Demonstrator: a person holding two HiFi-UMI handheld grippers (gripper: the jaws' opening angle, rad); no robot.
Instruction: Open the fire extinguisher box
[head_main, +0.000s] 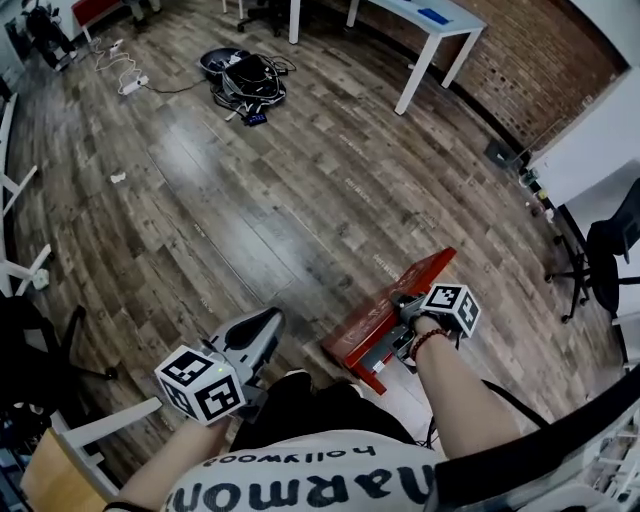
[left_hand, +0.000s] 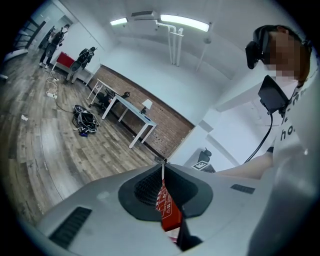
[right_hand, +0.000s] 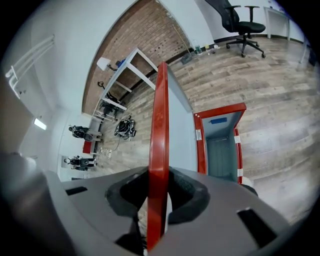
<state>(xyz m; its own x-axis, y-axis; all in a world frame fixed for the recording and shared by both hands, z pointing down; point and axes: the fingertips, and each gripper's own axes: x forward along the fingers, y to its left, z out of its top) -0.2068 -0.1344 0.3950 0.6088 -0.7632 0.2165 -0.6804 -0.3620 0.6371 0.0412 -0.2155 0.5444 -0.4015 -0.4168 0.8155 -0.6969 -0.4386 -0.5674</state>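
Got the right gripper (right_hand: 159, 175) clamped on the edge of the red door (right_hand: 159, 115); pinched tight there and running straight up out of the jaws. Swung well clear of the fire extinguisher box (right_hand: 199, 150) already; can see into the grey inside past its red frame, just right of the door, down on the wood floor (head_main: 250, 200). Got the left gripper (left_hand: 162, 162) closed up with 0 in it, tips touching; hanging low on the left, well apart from the box. Peeking through the gap behind those tips: a sliver of the red box. Further back: 1 white table (head_main: 430, 25) by the brick wall (head_main: 540, 50) and a pile of cables (head_main: 245, 78) on the floor.
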